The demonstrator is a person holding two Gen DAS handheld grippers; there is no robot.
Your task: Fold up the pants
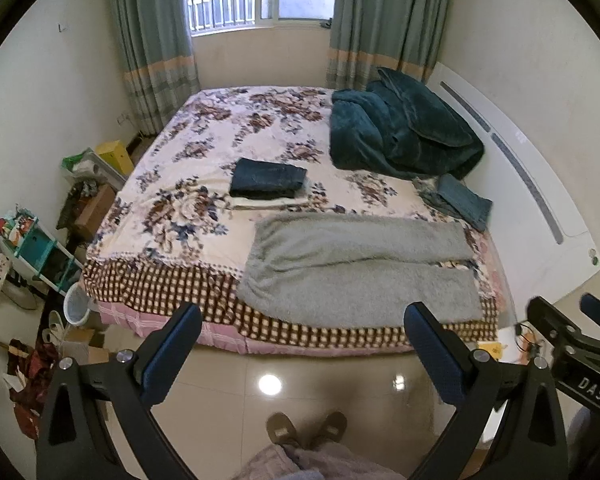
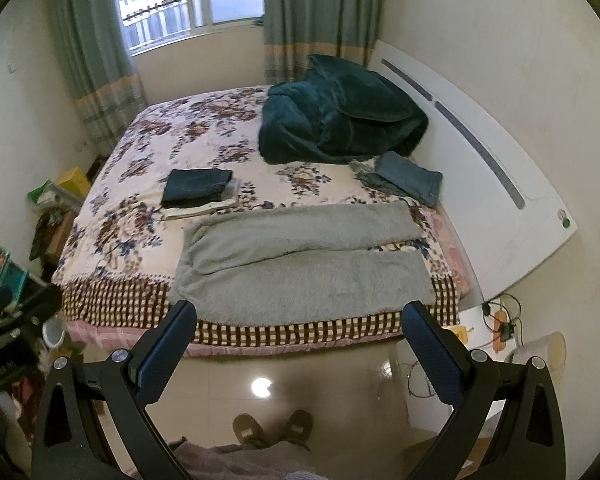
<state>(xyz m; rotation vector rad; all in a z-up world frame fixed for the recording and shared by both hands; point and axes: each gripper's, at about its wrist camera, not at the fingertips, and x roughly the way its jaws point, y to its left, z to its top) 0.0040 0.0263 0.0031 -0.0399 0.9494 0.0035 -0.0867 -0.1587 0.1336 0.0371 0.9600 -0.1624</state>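
Observation:
Grey fleece pants (image 1: 360,268) lie spread flat on the near part of the floral bed (image 1: 204,200), waist to the left, both legs running right with a narrow gap between them. They also show in the right wrist view (image 2: 300,268). My left gripper (image 1: 304,320) is open and empty, held in the air short of the bed's near edge. My right gripper (image 2: 300,316) is open and empty at a similar distance; its body also shows at the right of the left wrist view (image 1: 572,340).
A stack of folded dark clothes (image 1: 266,186) lies mid-bed. A teal blanket heap (image 1: 404,128) and folded blue jeans (image 1: 460,200) lie by the white headboard (image 1: 540,200). Clutter and shelves (image 1: 40,248) stand left. Tiled floor (image 1: 300,380) and slippered feet lie below.

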